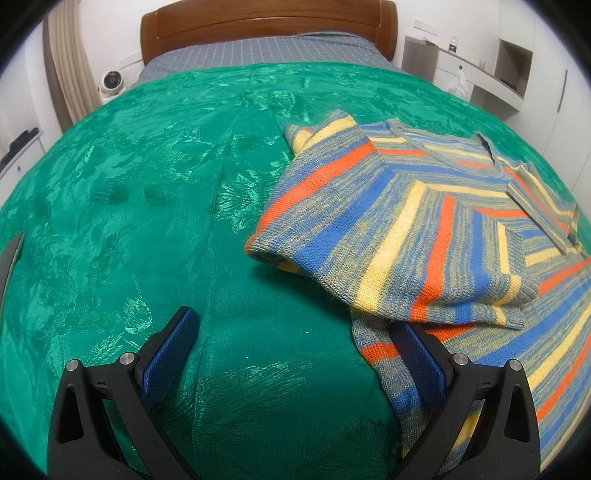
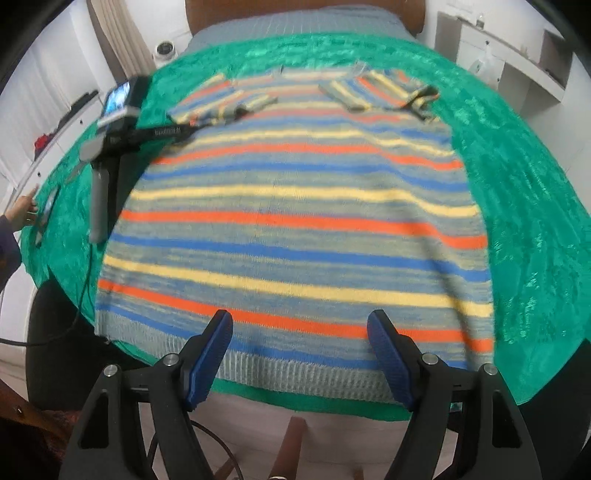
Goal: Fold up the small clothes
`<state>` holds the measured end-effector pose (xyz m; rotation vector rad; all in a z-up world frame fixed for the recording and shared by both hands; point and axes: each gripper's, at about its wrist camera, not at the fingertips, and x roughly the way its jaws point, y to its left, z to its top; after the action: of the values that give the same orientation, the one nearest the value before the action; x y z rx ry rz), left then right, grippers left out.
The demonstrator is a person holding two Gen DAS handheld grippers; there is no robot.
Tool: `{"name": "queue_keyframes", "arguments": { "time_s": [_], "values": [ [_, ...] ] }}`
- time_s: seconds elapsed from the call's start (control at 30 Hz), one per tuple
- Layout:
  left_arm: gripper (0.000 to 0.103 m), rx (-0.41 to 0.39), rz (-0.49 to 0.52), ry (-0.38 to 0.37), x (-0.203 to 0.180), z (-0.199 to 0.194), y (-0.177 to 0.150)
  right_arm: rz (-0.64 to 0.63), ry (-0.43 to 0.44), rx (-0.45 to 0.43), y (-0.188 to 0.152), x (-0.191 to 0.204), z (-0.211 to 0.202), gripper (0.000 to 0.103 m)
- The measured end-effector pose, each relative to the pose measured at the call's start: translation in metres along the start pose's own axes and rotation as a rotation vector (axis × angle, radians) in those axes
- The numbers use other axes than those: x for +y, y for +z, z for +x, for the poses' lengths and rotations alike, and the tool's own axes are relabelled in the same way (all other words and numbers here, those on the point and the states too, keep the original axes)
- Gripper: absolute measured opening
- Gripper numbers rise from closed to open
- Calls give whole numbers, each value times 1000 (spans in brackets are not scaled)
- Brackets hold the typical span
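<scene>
Hovering over the hem, my right hand-held gripper stands wide apart and empty above the striped knitted sweater in blue, yellow, orange and grey, which lies flat on the bed with both sleeves already turned in across the chest. My left hand-held gripper is likewise released, one blue pad over bare cloth and the other at the sweater's left side edge, gripping nothing. I judge the next fold, hem toward collar, to be where this could slip: the shiny green patterned bedspread looks slick, and a pinch that catches it along with the knit would drag the whole cover. Taking only the top layer of the hem would leave the back behind and skew the stripes. The folded left sleeve sits loosely, its cuff curled, and a quick lift may flip it open again. The hem lies near the bed's front edge, so a pull toward me could slide it off. Behind, I see a dark wooden headboard, a grey checked sheet, white shelving at the right and a small white fan at the left. A person's hand shows at the bed's left edge.
</scene>
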<state>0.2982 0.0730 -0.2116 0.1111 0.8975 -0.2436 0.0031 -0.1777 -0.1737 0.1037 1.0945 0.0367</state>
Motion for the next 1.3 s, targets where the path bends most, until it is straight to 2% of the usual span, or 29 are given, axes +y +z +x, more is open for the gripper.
{"name": "queue_keyframes", "arguments": {
  "time_s": [0.1, 0.27, 0.47, 0.6, 0.73, 1.0, 1.3],
  "values": [
    [103, 0, 0, 0, 0, 0, 0, 5, 0, -31, -1, -5, -4, 75],
    [103, 0, 0, 0, 0, 0, 0, 43, 39, -14, -5, -12, 6, 75],
    [103, 0, 0, 0, 0, 0, 0, 52, 65, -73, -10, -22, -6, 75],
    [103, 0, 0, 0, 0, 0, 0, 89, 55, -125, -17, -41, -21, 75],
    [103, 0, 0, 1, 0, 0, 0, 177, 53, -156, -24, -69, -26, 75],
    [103, 0, -1, 0, 0, 0, 0, 289, 89, -182, -36, -100, -28, 75],
    [103, -1, -1, 1, 0, 0, 0, 277, 107, -169, -40, -99, -24, 75]
  ]
}}
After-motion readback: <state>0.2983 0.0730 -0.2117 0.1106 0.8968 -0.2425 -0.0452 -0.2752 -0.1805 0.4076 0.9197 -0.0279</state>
